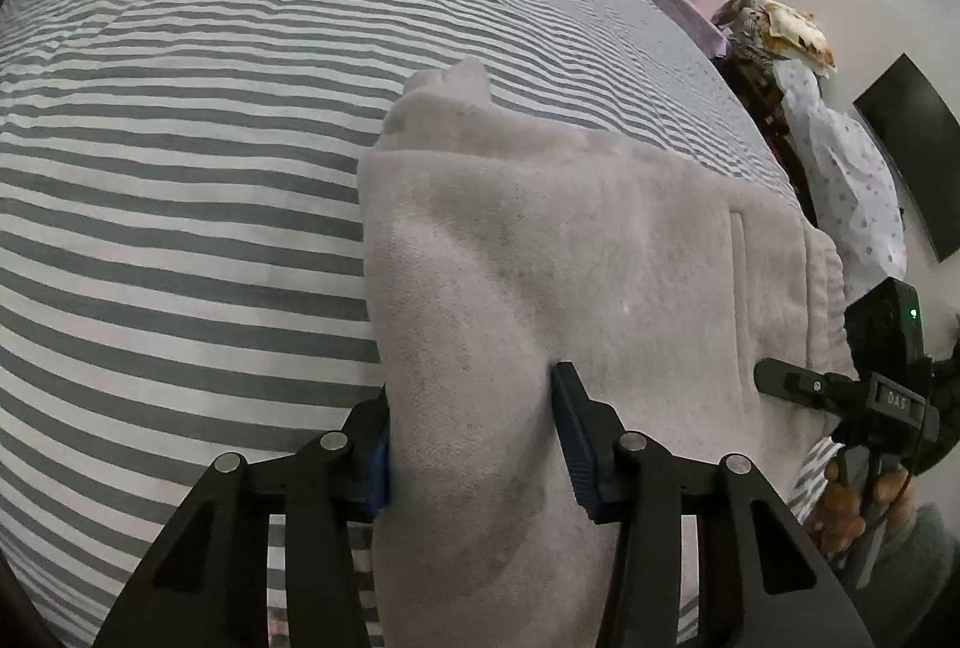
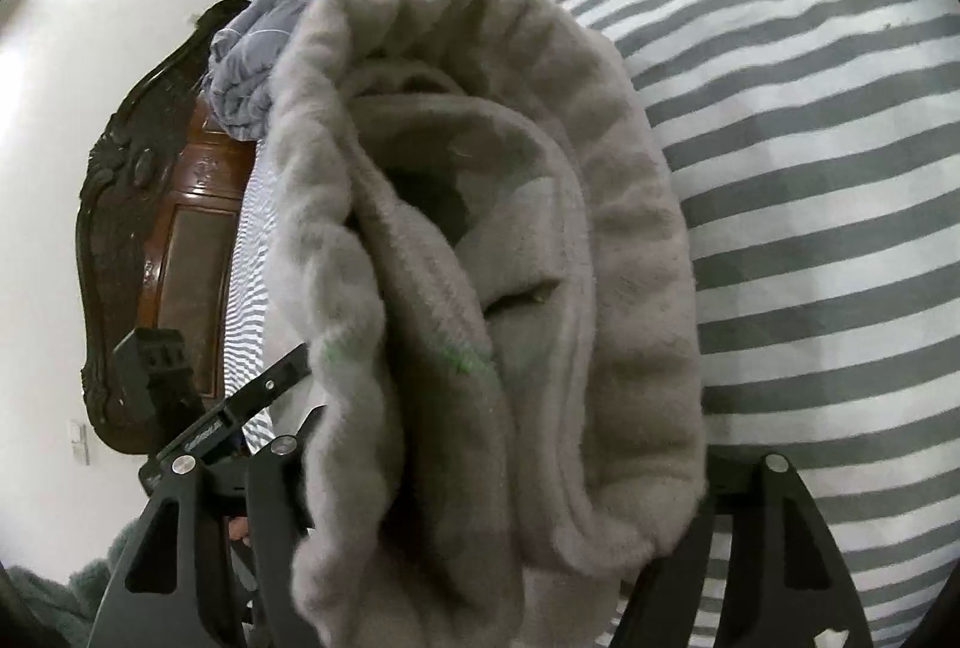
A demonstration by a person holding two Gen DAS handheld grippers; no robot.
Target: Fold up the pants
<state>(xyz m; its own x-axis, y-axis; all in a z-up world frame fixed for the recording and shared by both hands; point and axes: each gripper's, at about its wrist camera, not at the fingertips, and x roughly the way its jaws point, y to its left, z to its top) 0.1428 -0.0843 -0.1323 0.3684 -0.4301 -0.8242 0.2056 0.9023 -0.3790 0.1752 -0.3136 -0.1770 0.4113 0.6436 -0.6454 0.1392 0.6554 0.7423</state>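
Light grey fleece pants (image 1: 570,258) lie on the striped bed sheet (image 1: 180,168), near its right edge. My left gripper (image 1: 477,438) has a raised fold of the pants between its blue pads (image 1: 573,438), and both pads press on the cloth. The right gripper (image 1: 780,384) shows at the right, one finger lying on top of the waistband end, with a hand (image 1: 852,504) on its handle. In the right wrist view the bunched elastic waistband (image 2: 480,228) fills the gap of my right gripper (image 2: 498,498) and hides its fingertips.
A dark carved wooden headboard (image 2: 150,228) and a crumpled blue-grey blanket (image 2: 270,48) stand at the head of the bed. A heap of patterned clothes (image 1: 840,156) and a dark wall screen (image 1: 918,156) are beyond the bed's right edge. Striped sheet (image 2: 810,168) stretches away to the far side.
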